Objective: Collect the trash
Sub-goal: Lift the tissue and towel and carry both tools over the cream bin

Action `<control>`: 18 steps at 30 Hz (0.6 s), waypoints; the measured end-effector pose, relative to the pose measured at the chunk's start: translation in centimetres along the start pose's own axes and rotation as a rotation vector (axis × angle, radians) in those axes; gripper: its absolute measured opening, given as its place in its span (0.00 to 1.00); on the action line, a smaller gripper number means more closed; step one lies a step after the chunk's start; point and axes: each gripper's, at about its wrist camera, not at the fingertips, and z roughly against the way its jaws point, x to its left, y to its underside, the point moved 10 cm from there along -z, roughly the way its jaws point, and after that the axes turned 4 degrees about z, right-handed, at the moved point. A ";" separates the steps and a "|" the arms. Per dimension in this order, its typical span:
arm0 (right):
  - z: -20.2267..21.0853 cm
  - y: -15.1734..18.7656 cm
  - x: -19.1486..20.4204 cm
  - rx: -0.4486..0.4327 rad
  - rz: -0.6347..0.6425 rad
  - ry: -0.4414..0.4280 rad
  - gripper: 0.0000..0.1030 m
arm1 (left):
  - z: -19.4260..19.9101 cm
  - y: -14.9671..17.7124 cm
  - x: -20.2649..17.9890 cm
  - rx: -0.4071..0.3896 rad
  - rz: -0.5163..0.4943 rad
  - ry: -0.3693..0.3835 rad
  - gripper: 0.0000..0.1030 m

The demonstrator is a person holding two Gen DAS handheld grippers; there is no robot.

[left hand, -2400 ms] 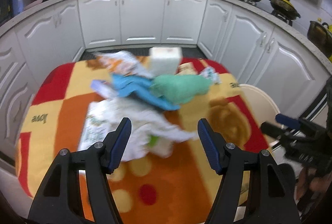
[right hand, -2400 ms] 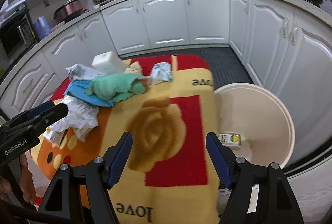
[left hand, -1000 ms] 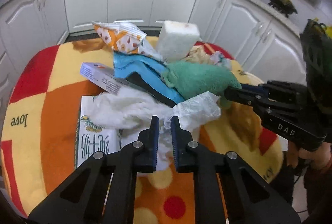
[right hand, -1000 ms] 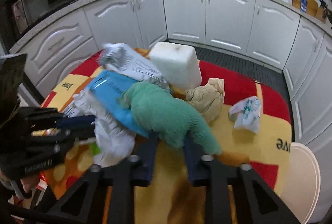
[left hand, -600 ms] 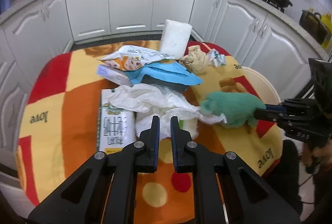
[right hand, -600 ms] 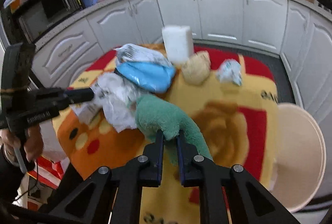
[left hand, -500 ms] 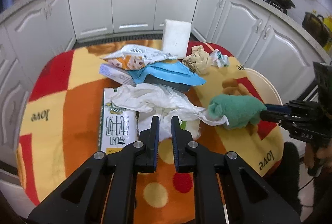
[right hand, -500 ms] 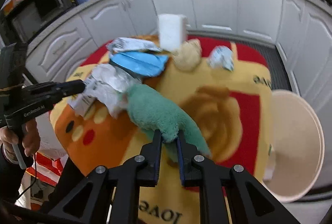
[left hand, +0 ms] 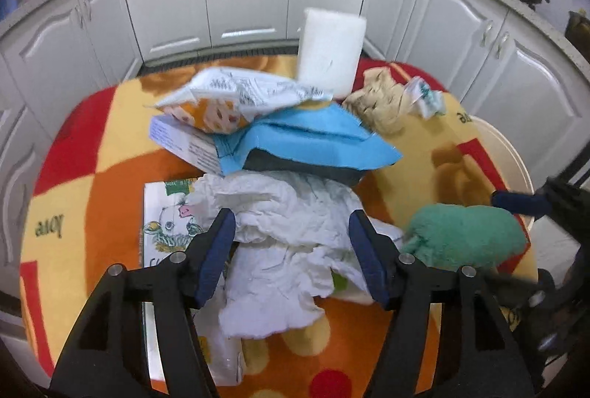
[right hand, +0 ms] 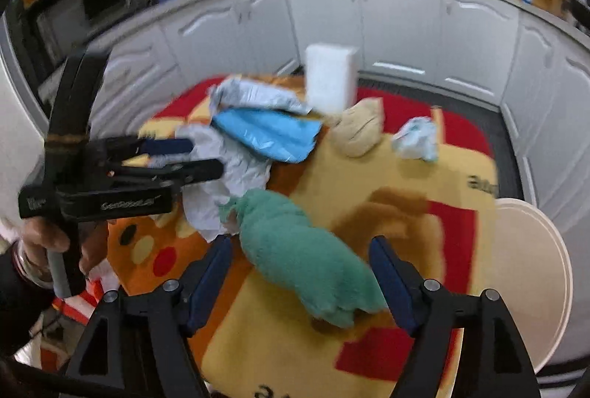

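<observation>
Here the green towel (right hand: 309, 250) lies loose on the patterned blanket (right hand: 424, 169), near the edge beside the cream bin (right hand: 527, 280), likely dragged clear of the pile on its way there. The right gripper (right hand: 300, 278) straddles it, jaws just opened and pads off the cloth. The left gripper (left hand: 291, 250) has likewise just spread over the crumpled white paper (left hand: 287, 213), gripping nothing. Behind lie a blue packet (left hand: 317, 139), a snack bag (left hand: 236, 95) and a white foam block (left hand: 330, 51).

The word "love" is showing upside down on the patterned blanket (left hand: 48, 226) at the left edge of the left wrist view, while print on the packets (left hand: 236, 88) is remaining too small to read.
</observation>
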 end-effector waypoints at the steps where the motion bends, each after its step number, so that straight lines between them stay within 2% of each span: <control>1: -0.8 0.2 0.1 0.014 0.011 0.003 0.71 | 0.0 0.1 0.0 0.003 0.005 0.008 0.35; 3: -1.9 0.5 0.3 0.027 0.038 0.030 0.56 | 0.0 0.5 0.1 0.035 0.035 0.048 0.25; 4: -1.9 0.6 0.4 0.021 0.040 0.031 0.55 | 0.2 0.7 0.4 0.038 0.053 0.062 0.17; 6: -1.3 0.7 0.5 0.009 0.025 0.022 0.46 | 1.2 1.1 0.8 0.040 0.077 0.087 0.15; 10: 1.1 0.9 0.0 -0.039 -0.011 0.012 0.44 | 4.1 1.5 1.1 0.008 0.109 0.125 0.14; 14: 3.8 1.3 -0.7 -0.097 -0.078 -0.016 0.44 | 7.4 1.5 -0.2 -0.040 0.075 0.152 0.14; 18: 5.9 1.3 -1.5 -0.145 -0.130 -0.018 0.44 | 10.0 0.9 -2.7 -0.077 0.035 0.210 0.14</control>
